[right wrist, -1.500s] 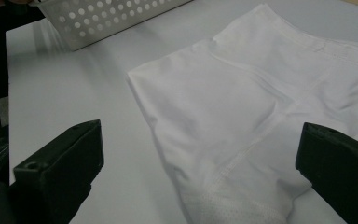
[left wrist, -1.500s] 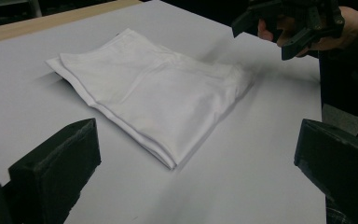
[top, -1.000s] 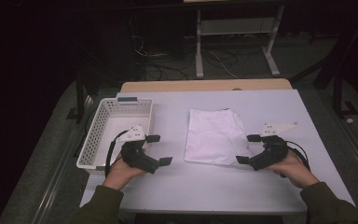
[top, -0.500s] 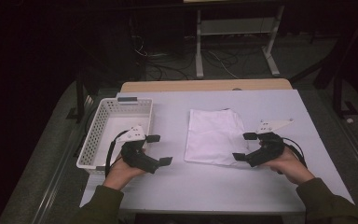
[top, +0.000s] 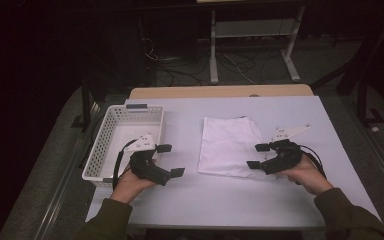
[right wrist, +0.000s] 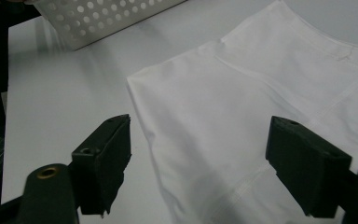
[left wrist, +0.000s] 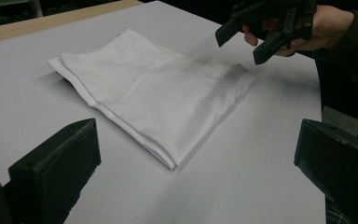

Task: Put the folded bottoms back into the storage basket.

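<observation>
Dim floor and a tangle of cables lie beyond the pale desk (top: 290, 200), and most of the light falls on its top. A folded white cloth (top: 228, 146) lies flat near the middle of the desk, well apart from the white perforated basket (top: 100, 150) at the left edge. The right gripper (top: 260, 156) hovers just beside the cloth's near right corner; its jaws have just been closing but are released, with the cloth's edge under the gap between them and neither pad pressing on it. Seen from the right gripper view, the fabric (right wrist: 242, 121) runs below and between the two black pads. The left gripper (top: 170, 161) sits between basket and cloth, jaws spread wide with nothing in them. From here I would worry most about a shallow bite: if the right jaws close while so high, they may catch only the top layer, and lifting would then pull the fold open instead of raising the whole stack. Closing too low could scrape the pads on the desk and push the cloth away rather than pinch it. With one corner held alone, the rest may drag, sag and unfold, so the left gripper would likely need to take the opposite edge.
</observation>
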`<action>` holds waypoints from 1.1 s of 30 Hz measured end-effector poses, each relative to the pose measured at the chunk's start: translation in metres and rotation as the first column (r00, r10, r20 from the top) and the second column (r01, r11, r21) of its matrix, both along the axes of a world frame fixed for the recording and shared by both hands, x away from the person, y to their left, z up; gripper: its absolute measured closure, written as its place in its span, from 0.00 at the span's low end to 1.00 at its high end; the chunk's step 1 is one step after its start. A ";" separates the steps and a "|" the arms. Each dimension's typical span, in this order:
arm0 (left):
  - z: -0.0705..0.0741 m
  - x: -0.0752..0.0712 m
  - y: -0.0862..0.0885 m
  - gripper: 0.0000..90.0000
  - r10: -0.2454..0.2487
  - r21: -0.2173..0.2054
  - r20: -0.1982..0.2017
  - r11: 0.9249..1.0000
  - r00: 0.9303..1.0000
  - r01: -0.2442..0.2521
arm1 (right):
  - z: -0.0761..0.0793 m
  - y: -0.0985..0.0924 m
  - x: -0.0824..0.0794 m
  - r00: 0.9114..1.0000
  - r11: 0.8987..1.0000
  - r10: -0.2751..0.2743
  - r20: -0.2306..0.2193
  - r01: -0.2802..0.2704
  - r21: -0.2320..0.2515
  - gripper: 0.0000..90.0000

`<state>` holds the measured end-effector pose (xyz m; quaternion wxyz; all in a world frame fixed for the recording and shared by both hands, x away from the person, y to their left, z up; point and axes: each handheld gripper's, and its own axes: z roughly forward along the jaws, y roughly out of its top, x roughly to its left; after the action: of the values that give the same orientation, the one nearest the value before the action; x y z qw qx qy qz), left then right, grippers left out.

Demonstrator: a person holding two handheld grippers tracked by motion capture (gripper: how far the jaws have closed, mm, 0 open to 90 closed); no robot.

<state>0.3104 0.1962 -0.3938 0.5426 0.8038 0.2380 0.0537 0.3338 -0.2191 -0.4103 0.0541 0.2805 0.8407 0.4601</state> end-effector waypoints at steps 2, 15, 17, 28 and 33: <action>0.000 0.000 0.000 0.00 0.001 -0.001 0.000 1.000 1.000 -0.001 | 0.000 0.001 0.002 1.000 1.000 0.000 0.001 0.000 -0.003 0.27; 0.000 -0.001 0.000 0.00 0.010 0.001 0.002 1.000 1.000 -0.010 | -0.003 0.007 0.007 0.999 0.999 0.042 -0.012 -0.042 -0.015 0.40; 0.000 -0.001 0.000 0.00 0.011 0.001 0.002 1.000 1.000 -0.011 | -0.003 0.008 0.007 0.999 0.998 0.052 -0.008 -0.052 -0.017 0.43; 0.000 -0.001 0.000 0.00 -0.003 0.006 0.001 1.000 1.000 0.003 | -0.011 0.014 0.006 0.997 0.995 0.079 -0.022 -0.080 -0.057 0.57; 0.000 0.000 0.000 0.00 -0.005 0.005 -0.001 1.000 1.000 0.005 | -0.019 0.018 0.004 0.994 0.991 0.098 -0.042 -0.102 -0.091 0.60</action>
<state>0.3102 0.1962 -0.3939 0.5406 0.8057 0.2361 0.0527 0.3378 -0.2014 -0.4292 0.0283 0.2436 0.8750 0.4175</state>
